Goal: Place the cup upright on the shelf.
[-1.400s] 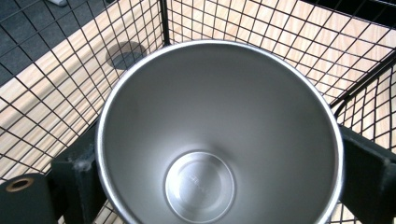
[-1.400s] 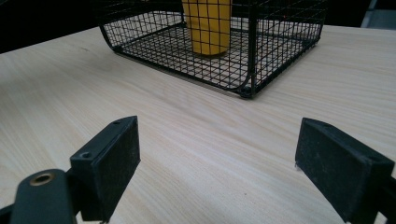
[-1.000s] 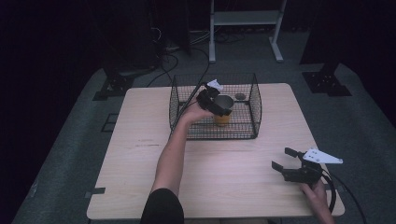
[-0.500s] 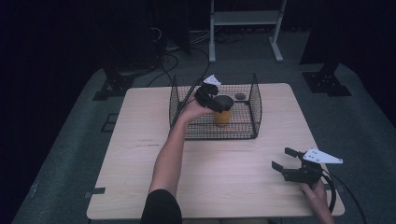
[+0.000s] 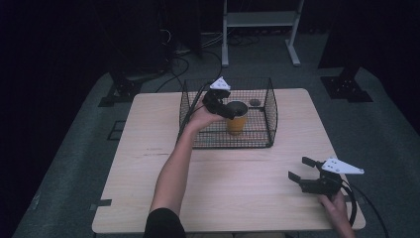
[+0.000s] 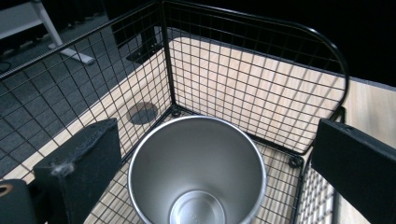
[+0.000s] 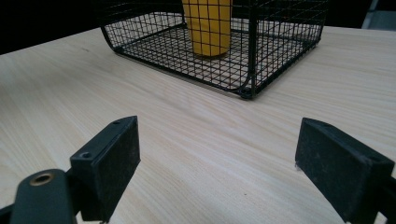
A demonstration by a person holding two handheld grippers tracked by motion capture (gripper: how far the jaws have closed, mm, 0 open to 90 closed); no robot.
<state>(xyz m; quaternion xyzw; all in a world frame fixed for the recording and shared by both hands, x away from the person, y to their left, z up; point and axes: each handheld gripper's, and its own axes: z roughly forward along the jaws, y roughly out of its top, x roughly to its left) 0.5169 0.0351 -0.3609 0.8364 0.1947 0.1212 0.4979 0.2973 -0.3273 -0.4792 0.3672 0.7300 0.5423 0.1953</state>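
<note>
The yellow cup (image 5: 236, 118) stands upright inside the wire basket (image 5: 270, 106). The left gripper (image 5: 218, 105) hovers spread wide around its rim; lift straight up, clear of the mesh. The right gripper (image 5: 308, 175) rests unclenched on the table (image 5: 237, 173).

Two hand-held grippers, both with jaws spread wide.

The left forearm (image 5: 173, 168) enters the high view at 6 o'clock and reaches toward 12, slightly angled to 1 o'clock, its hand (image 5: 197, 119) bare and wrapped around the left gripper (image 5: 225, 110), whose grey plate sits on top and whose jaws point toward 4 o'clock, tilted downward. The right hand (image 5: 337, 210) shows at 5 o'clock of the same view, gripping the right gripper (image 5: 303, 168) from behind; its jaws aim toward 10 o'clock, held low and level, with the cable looping behind the wrist.
</note>
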